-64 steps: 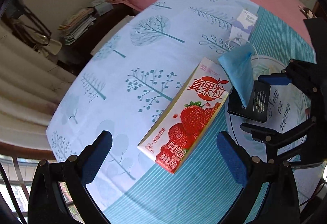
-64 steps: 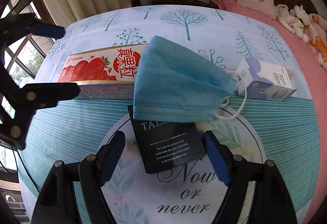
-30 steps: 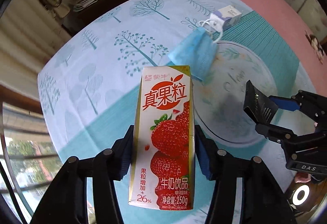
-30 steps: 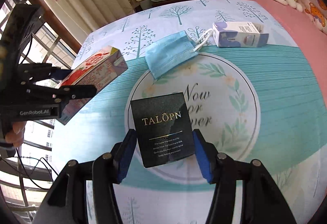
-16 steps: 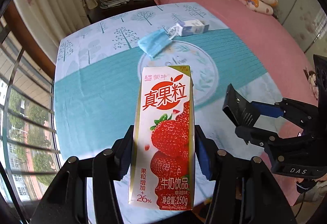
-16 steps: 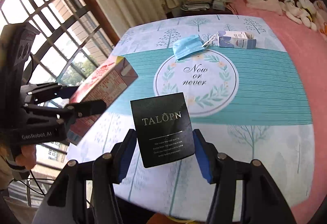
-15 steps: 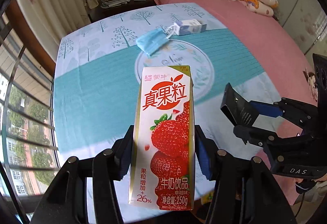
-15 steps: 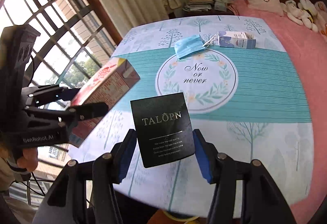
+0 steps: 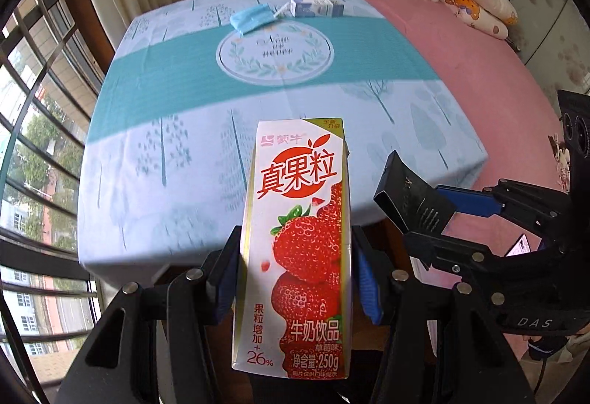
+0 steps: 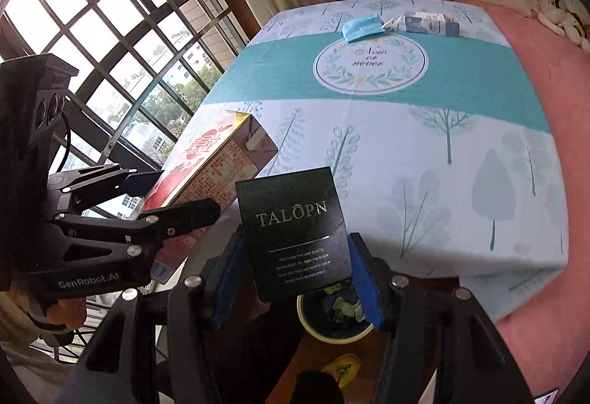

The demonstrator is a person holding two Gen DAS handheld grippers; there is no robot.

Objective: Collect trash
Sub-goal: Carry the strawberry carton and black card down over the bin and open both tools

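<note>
Left wrist view: left hand-held gripper (image 9: 293, 278) clamped on tall red-and-white strawberry milk carton (image 9: 298, 249). Right wrist view: right hand-held gripper (image 10: 300, 278) clamped on flat black cardboard box (image 10: 295, 234), above round yellow-rimmed waste bin (image 10: 324, 332) beside cloth-covered worktop (image 10: 424, 153).

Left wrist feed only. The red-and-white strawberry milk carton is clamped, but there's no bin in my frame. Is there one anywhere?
Observer: Yes. The right wrist view shows a round dark bin with a pale yellow rim on the floor, just past the table edge. In frame it sits below the black TALOPN card held in the right tool.
Operator: Empty?
Observer: No, crumpled scraps lie inside.
Operator: Anything else down there?
Observer: A yellow object, maybe a slipper, lies beside the bin.
</note>
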